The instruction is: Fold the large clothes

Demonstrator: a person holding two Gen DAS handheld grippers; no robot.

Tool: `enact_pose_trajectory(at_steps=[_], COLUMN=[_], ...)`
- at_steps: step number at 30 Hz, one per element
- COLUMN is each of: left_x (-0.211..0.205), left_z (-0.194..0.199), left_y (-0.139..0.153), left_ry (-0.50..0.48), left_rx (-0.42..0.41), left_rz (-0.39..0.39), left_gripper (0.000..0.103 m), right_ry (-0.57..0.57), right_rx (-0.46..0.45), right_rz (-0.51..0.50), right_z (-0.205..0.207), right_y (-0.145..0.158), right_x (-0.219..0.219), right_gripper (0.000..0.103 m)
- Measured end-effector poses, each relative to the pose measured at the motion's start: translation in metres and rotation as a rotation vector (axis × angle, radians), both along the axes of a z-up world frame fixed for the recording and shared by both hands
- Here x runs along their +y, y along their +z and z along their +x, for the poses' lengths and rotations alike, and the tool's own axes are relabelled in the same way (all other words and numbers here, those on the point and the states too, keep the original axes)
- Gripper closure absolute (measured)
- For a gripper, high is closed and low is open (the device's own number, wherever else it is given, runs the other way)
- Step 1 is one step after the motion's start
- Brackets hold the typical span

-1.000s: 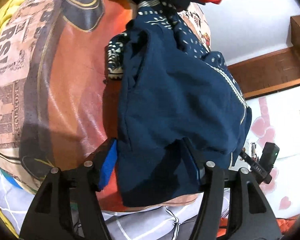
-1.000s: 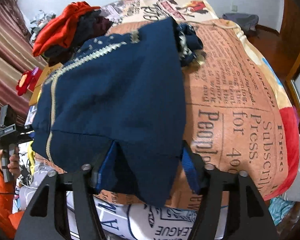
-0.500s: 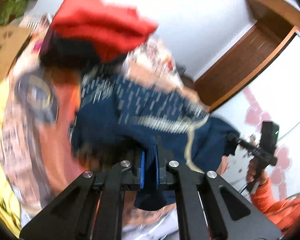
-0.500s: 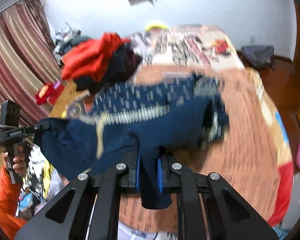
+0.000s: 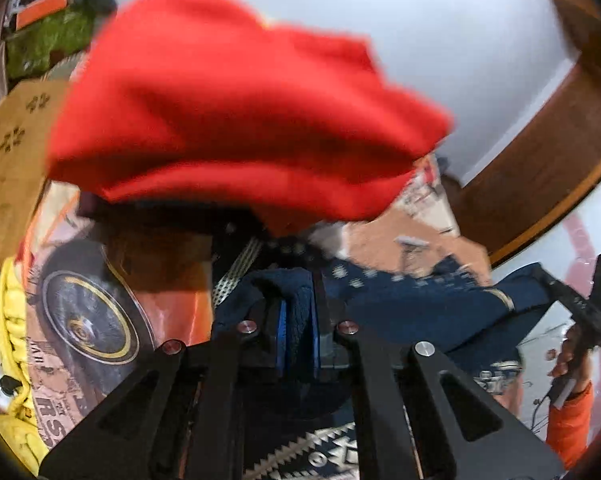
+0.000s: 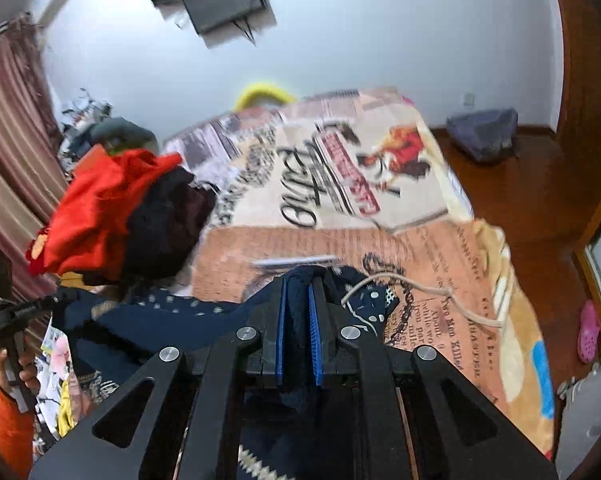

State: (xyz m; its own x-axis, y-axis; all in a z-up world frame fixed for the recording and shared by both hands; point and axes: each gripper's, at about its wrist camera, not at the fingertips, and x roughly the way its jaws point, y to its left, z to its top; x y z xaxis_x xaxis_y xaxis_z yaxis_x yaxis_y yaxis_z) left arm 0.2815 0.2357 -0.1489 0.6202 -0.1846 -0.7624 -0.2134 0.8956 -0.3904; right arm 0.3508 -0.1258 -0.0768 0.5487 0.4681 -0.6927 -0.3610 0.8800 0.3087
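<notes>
Left wrist view, from left to right: a flat brown cardboard box [image 5: 8, 160] lies at the far left with a yellow braided cushion [image 5: 8, 332] below it; a printed orange blanket [image 5: 100, 320] covers the bed, showing a round black-and-gold emblem; a blurred red garment [image 5: 228, 112] on a dark heap fills the upper middle; at near centre the left tool [image 5: 298, 336] has its blue pads drawn close together on a fold of the navy patterned sweater [image 5: 420, 304], which stretches rightward over the blanket; at the far right a hand in an orange sleeve holds the right tool [image 5: 540, 280], whose tip meets the sweater's far edge, though its fingers are too small to judge here; brown wooden trim [image 5: 540, 168] runs behind it. Right wrist view, again left to right: striped curtains [image 6: 8, 160] hang at the far left; the left tool [image 6: 44, 304], held by a hand in an orange sleeve, meets the sweater's [image 6: 148, 316] left end; the red garment [image 6: 92, 216] sits on dark clothes; at near centre the right tool [image 6: 298, 332] has its blue pads nearly together, pinching a ridge of the sweater lifted just above the blanket [image 6: 340, 184]; a cream drawstring [image 6: 420, 288] trails right; a pink slipper [image 6: 588, 332] lies on the wooden floor [image 6: 532, 184].
</notes>
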Motion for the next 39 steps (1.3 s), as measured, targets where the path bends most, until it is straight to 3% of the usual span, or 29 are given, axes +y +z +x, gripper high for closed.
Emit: enact_pose_trajectory(at_steps=[3,7,9,13,17,20,26,30,33,37,39], left_x=[0.000,0.001,0.002,-0.004,-0.011,-0.019,-0.051,-0.073,-0.092,-0.103,-0.102], left_z=[0.009,0.009,0.005,-0.009,-0.030,-0.042,-0.036,-0.021,-0.005,0.025,0.042], left_y=[-0.018,-0.017,-0.009,0.019,0.047,0.050,0.001,-0.032,-0.044,-0.056,-0.060], left_ry=[-0.016,-0.048,-0.087,-0.122,-0.113,-0.123,-0.201,-0.287,-0.341,-0.353,-0.333], left_rx=[0.060,0.074,0.064,-0.003,-0.106,-0.121,0.022,0.092,0.111,0.143,0.154], left_rz=[-0.014,-0.010,-0.016,0.033,0.110,0.129,0.213,0.172,0.187,0.252,0.275], left_gripper=[0.095,0.090,0.081,0.060,0.041,0.039,0.039,0.039,0.039,0.038,0.036], right_ry=[-0.024,-0.059,-0.088,-0.117,-0.048,0.042,0.229,0.336,0.402,0.428,0.375], right_rx=[0.054,0.013,-0.028,-0.071,-0.102,-0.071,-0.002,0.057,0.124,0.161,0.183], right_rz=[0.044,-0.005,-0.061,-0.055,-0.073,-0.094,-0.142,-0.200,-0.256,-0.342,-0.341], right_z=[0.015,0.016,0.014,0.003,-0.015,-0.028,-0.043,-0.041,-0.036,-0.016,0.007], right_y=[-0.008,0.001,0.012,0.032,0.041,0.035,0.003,-0.024,-0.046,-0.066,-0.071], right_x=[-0.009,-0.013,-0.018,-0.033,-0.027,-0.009,0.044,0.086,0.113,0.133,0.134], right_gripper=[0.094,0.090,0.086,0.058,0.054,0.050,0.050,0.050,0.050,0.050,0.050])
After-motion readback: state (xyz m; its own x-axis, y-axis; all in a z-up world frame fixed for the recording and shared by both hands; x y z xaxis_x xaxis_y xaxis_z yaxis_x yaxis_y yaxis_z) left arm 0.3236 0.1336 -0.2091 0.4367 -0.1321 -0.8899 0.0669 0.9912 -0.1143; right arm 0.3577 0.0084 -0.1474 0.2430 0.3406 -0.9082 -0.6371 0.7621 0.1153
